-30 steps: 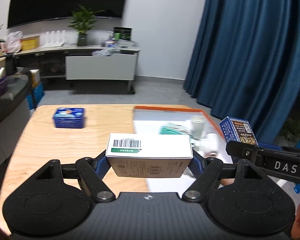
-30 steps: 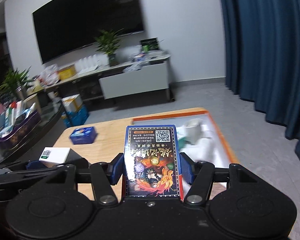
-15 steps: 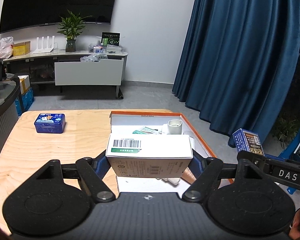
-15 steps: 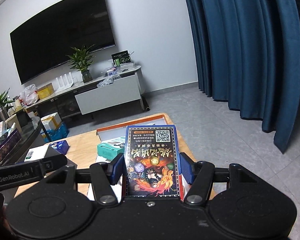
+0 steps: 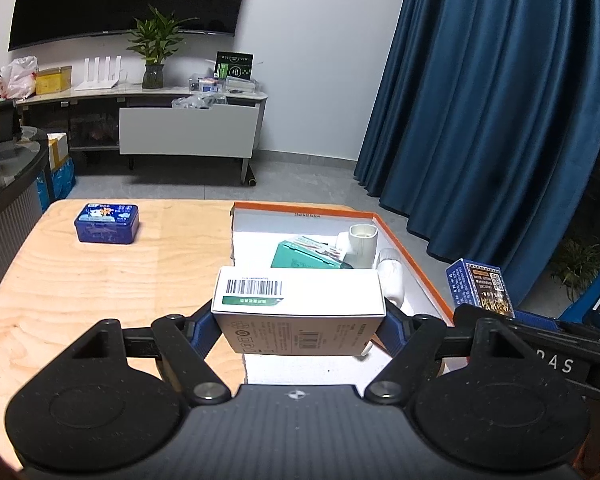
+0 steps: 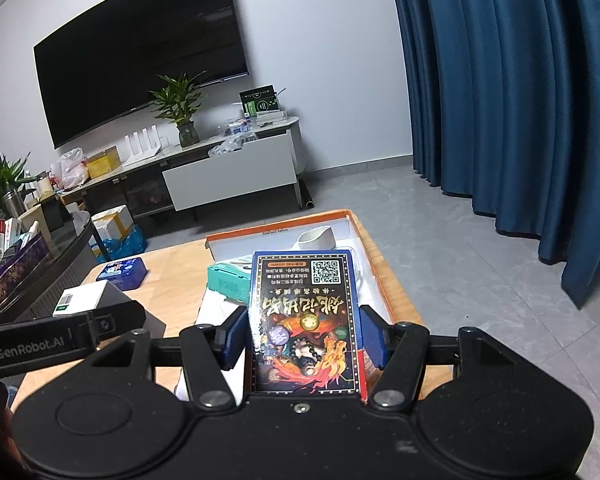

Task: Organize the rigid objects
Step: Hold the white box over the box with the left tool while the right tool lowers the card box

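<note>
White carton [image 5: 298, 294] with a barcode and green label strip, clamped in the left gripper [image 5: 300, 322] above the near edge of the orange-rimmed tray [image 5: 412, 264]. Blue card box [image 6: 305, 320] bearing a QR code and illegible script, clamped in the right gripper [image 6: 303, 336]. Blue tin [image 5: 106, 223] lies far left on the wooden table [image 5: 80, 280].

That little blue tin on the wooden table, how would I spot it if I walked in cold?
Find the wooden table. The orange-rimmed tray fills its right side; the blue tin lies alone on bare wood at the far left, flat, with a picture on its lid. No other box stands loose outside the tray.
</note>
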A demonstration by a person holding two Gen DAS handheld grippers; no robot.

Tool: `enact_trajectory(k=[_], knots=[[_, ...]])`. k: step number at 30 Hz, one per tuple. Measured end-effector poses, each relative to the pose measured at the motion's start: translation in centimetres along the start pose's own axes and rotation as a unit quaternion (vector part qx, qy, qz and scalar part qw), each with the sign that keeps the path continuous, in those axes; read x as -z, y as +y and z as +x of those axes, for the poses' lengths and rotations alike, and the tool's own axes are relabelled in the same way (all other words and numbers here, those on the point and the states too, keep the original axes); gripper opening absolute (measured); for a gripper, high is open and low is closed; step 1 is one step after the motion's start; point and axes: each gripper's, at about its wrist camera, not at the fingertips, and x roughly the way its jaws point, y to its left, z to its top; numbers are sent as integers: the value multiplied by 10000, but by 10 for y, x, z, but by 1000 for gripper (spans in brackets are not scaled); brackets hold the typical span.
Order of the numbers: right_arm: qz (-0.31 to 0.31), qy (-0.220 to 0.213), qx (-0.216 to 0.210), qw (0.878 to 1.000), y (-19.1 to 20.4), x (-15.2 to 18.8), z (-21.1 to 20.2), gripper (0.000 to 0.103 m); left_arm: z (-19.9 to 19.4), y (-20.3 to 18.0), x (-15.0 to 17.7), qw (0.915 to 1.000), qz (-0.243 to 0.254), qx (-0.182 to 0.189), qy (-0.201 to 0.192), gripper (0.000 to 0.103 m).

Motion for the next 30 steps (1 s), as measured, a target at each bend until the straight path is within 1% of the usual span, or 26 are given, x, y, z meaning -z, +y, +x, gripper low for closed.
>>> enact_trajectory(k=[11,30], knots=[[-65,138,51,9999,1,0,12,71,7,-1,6,9999,-32,48,145,79],[-99,142,85,9998,1,2,14,71,9,-2,7,9999,-18,72,149,79]])
